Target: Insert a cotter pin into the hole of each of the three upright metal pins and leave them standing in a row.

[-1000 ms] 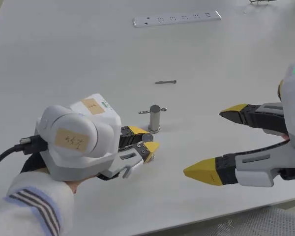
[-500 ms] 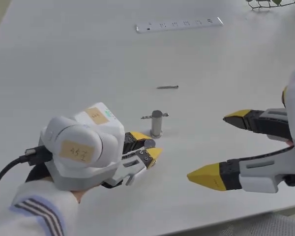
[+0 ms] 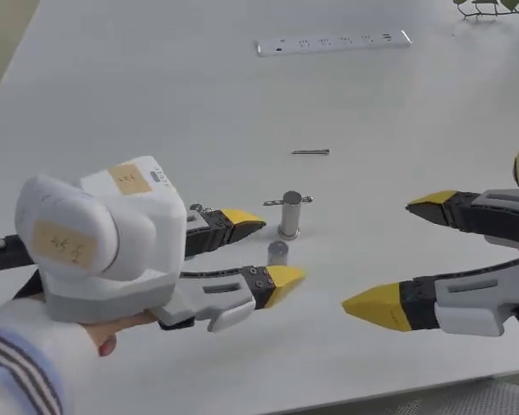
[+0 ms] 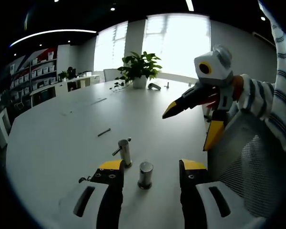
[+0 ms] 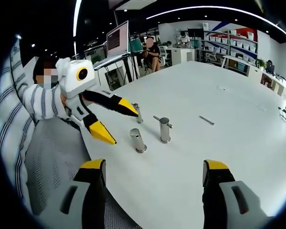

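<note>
My left gripper [image 3: 268,251] is open low over the white table, and a plain metal pin [image 3: 278,252] stands upright and free between its jaws. Just beyond stands a second pin [image 3: 291,213] with a cotter pin through its top. The left gripper view shows both, the plain pin [image 4: 145,174] and the pinned one [image 4: 125,151], ahead of the left gripper [image 4: 150,165]. A third pin [image 5: 138,113] stands partly hidden behind the left gripper [image 5: 121,126]. A loose cotter pin [image 3: 310,152] lies farther back. My right gripper [image 3: 396,252] is open, empty, and off to the right.
A white power strip [image 3: 333,41] lies at the far side of the table. A potted plant [image 4: 138,71] stands at the far end. The table's near edge [image 3: 346,393] runs close under both grippers. A person sits at a desk in the background [image 5: 153,52].
The left gripper was shut on the plain pin; its jaws have spread and the pin now stands free between them. The right gripper has stayed open in about the same place.
</note>
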`<action>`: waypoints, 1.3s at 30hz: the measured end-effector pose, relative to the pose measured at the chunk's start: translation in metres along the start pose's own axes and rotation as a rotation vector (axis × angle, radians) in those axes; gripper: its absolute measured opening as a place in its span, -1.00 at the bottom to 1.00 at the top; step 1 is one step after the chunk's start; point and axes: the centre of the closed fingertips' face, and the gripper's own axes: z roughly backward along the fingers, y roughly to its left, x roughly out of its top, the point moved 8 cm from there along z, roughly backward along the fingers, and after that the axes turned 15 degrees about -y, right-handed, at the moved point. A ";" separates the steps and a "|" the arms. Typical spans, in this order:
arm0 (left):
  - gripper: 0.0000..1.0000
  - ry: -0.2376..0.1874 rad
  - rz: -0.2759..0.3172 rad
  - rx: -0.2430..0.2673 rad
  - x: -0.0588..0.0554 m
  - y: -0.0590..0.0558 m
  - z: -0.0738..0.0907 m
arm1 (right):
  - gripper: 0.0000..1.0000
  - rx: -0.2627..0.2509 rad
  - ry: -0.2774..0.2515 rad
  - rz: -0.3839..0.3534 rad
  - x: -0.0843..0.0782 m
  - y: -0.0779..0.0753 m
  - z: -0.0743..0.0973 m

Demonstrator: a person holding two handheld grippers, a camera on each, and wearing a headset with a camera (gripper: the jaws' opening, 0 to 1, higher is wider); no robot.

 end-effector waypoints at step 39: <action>0.97 0.046 0.174 0.177 -0.022 0.000 0.070 | 0.32 0.063 0.176 0.327 0.052 -0.081 -0.036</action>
